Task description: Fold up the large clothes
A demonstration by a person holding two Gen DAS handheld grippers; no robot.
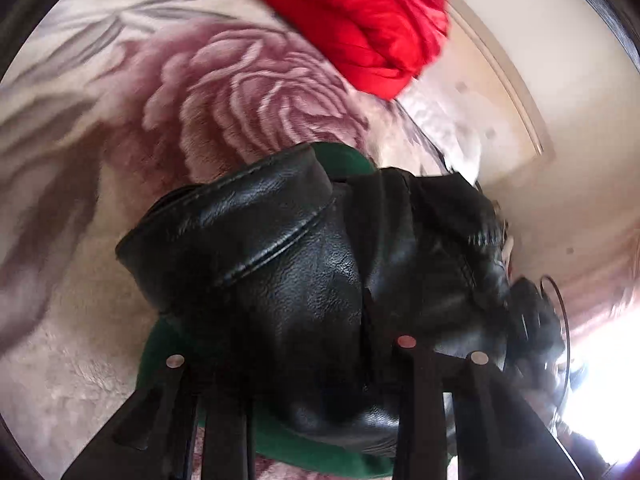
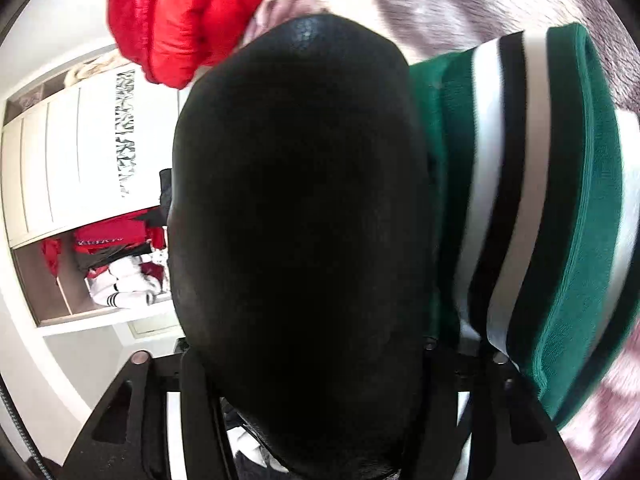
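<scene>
Two grippers in view, both with the same black leather jacket between their fingers.

Left gripper: the jacket's stitched hem and a thick fold bulge out just past the fingertips. Green lining shows under and behind the leather. The leather hides the pads, so I cannot tell whether they press on it. The gap between the fingers looks narrow.

Right gripper: a black leather bulge fills the middle of the view, from the fingers up to near the top. The green, white and black striped cuff band runs just right of it, touching. The gap is about half open with leather between the fingers; cannot tell whether they clamp it.

Edges and room:
- Bed with rose-print blanket lies open to the left and far side of the jacket in the left wrist view. That stretch is bare.
- Red puffy garment sits at the far edge of the bed, well apart from the jacket.
- Bed edge on the right meets a pale wall, so room is tight that side.
- Right wrist view: white wardrobe at left, its open shelf stuffed with red and white clothes.

Both views are motion-blurred.
</scene>
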